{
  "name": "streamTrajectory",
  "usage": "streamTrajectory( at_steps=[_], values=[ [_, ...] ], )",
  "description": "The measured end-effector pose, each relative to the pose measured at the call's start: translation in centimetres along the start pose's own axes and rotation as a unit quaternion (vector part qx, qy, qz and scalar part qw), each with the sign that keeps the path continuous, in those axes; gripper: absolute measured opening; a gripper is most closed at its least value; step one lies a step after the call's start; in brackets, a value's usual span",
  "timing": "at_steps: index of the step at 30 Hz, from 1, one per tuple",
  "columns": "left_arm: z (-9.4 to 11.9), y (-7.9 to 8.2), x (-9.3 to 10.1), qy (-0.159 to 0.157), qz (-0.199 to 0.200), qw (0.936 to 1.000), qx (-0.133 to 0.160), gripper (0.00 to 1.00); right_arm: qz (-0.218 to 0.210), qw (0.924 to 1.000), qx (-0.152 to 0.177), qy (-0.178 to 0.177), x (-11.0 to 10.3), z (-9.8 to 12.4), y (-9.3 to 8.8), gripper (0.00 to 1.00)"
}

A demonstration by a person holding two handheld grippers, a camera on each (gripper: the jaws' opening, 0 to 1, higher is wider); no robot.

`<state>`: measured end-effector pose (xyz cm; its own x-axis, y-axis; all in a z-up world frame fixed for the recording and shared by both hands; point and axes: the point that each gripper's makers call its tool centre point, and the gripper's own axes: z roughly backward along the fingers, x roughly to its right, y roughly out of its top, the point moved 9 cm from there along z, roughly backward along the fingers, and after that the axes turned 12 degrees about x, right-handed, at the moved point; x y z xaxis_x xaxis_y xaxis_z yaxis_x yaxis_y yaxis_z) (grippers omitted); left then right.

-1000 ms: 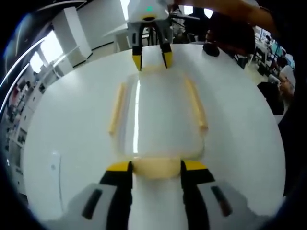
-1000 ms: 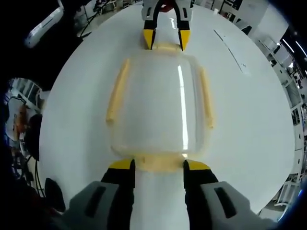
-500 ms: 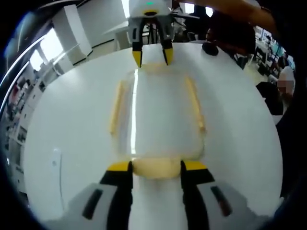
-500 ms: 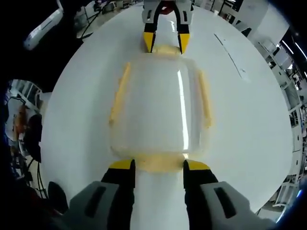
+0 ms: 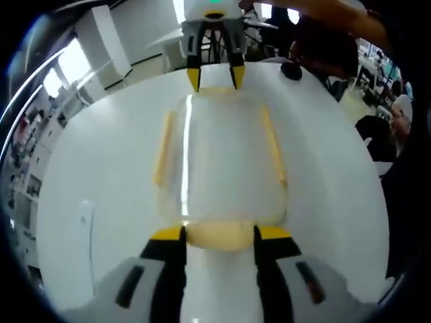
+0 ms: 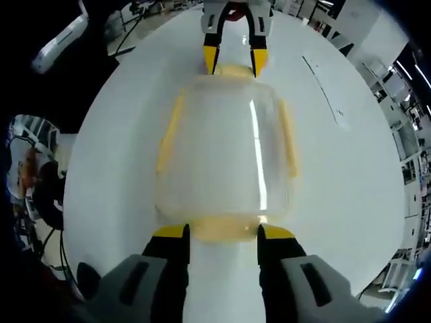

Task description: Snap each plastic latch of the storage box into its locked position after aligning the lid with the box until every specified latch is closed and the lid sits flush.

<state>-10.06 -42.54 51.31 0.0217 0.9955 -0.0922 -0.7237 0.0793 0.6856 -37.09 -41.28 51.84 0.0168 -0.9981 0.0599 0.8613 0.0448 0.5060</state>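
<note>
My left gripper stands with its yellow-tipped jaws apart on either side of the near end latch of the storage box; the latch fills the gap between the tips, but I cannot tell whether they squeeze it. My right gripper is set the same way at the opposite end latch, jaws spread to each side of it, grip likewise unclear. Each gripper appears in the other's view at the far end of the box, tips straddling that end's latch.

The box is clear plastic with a clear lid lying on top; it sits in the middle of the bench. A long yellow side latch runs along one long edge and a second side latch along the other, both lying against the box walls.

The bench is round, white and glossy, with a bright streak of light reflected across the lid. A thin pale mark lies on the bench well apart from the box. Beyond the rim in the left gripper view are a person's arm, a dark round object near the bench edge, and bright windows; office clutter surrounds the bench.
</note>
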Motion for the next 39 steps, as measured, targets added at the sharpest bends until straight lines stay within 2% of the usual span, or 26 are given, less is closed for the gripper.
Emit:
streamTrajectory(
  at_steps=[8,15,25,31,39],
  values=[
    [3.5,-0.4,1.1,0.012,-0.002,0.9999,0.001,0.39,0.008,1.0,0.0,-0.004,-0.7,0.3,3.4,0.39],
    [7.1,-1.4,1.6,0.025,0.002,0.9997,0.002,0.39,0.023,0.9997,-0.003,-0.006,-0.8,0.2,7.3,0.39],
    [13.1,-4.0,1.8,0.056,0.004,0.9984,-0.001,0.39,0.043,0.999,-0.008,-0.011,-0.4,-0.9,13.8,0.39],
    [16.1,-5.8,1.9,0.073,0.009,0.9973,-0.004,0.38,0.049,0.9987,-0.003,-0.014,0.1,-2.1,16.4,0.39],
    [19.7,-9.2,2.7,0.092,0.028,0.9954,-0.007,0.38,0.059,0.9983,0.002,-0.005,0.6,-4.6,20.4,0.39]
  ],
)
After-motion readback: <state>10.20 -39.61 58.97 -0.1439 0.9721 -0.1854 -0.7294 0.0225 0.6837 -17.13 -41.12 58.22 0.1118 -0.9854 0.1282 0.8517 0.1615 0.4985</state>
